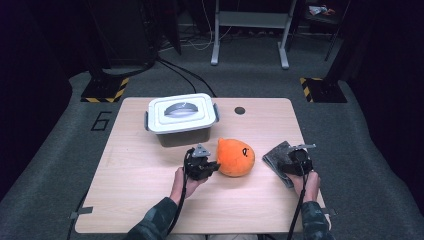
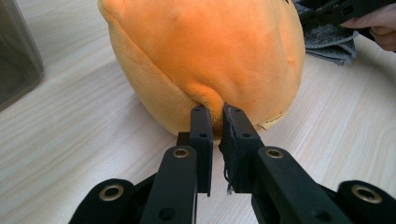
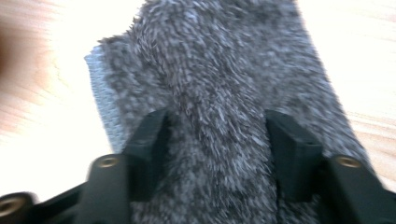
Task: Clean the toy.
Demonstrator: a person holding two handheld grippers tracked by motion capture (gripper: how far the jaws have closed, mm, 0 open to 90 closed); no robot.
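High view: wooden table (image 1: 140, 175) fills the middle of the frame. Left gripper (image 1: 214, 166) sits just left of centre, held by the left hand (image 1: 184, 181), its tips against the left side of the orange plush toy (image 1: 236, 157), which rests at centre frame. Right gripper (image 1: 295, 161) is at right of centre, held by the right hand (image 1: 306, 183), sitting over the grey fuzzy cloth (image 1: 276, 154) that lies flat on the table, right of the toy and apart from it. White lidded box (image 1: 182, 119) with a grey handle stands in the upper middle, behind the toy, lid on.

Left gripper view: left gripper (image 2: 217, 122) jaws rise from bottom centre, pinched nearly together on a small fold of the orange plush toy (image 2: 210, 51) low on its side. Toy fills the upper centre and sits on the table (image 2: 70, 126). Grey fuzzy cloth (image 2: 327, 42) shows in the upper right corner, with the right hand (image 2: 378, 25) above it. Dark wall of the box (image 2: 18, 56) at the left edge.

Right gripper view: blurred. Right gripper (image 3: 217, 135) jaws stand wide apart, one on each side of the grey fuzzy cloth (image 3: 219, 70), gripping nothing. Cloth runs from top centre to the bottom, lying on the table (image 3: 42, 93).
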